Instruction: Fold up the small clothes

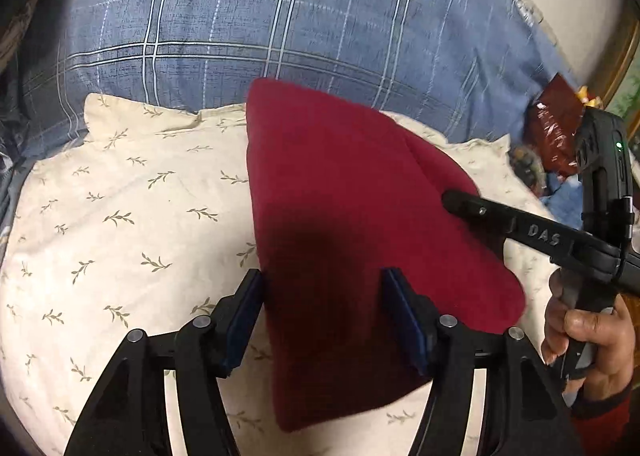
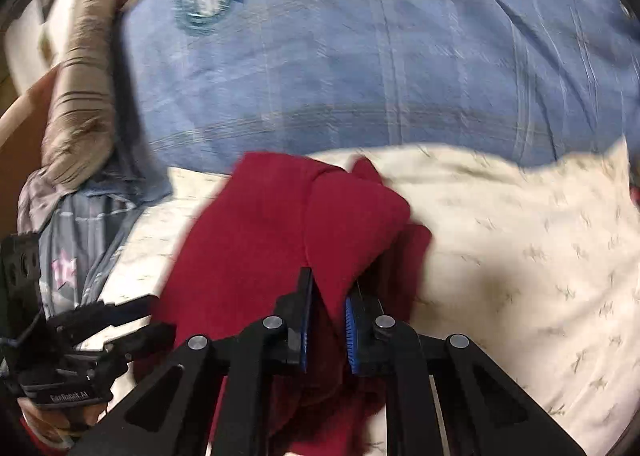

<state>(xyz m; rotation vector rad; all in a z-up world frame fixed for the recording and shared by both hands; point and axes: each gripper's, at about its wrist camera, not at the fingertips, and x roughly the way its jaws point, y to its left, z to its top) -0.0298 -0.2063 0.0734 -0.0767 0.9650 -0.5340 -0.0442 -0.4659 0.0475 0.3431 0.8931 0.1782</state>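
Dark red knit cloth (image 1: 360, 224) is seen in the left wrist view, spread on a cream leaf-print pillow (image 1: 120, 196) on the bed, with a blue plaid cover (image 1: 280, 16) behind. The left tongs (image 1: 322, 316) are held wide open, straddling the cloth's near part without pinching it. The right tongs (image 1: 452, 202) are laid against the cloth's right edge.

In the right wrist view, a raised fold of the garment (image 2: 352, 224) is pinched between the nearly closed right tongs (image 2: 329, 316). The fabric is judged soft, light and limp; edges and corners are best gripped, since bunched layers may slip.
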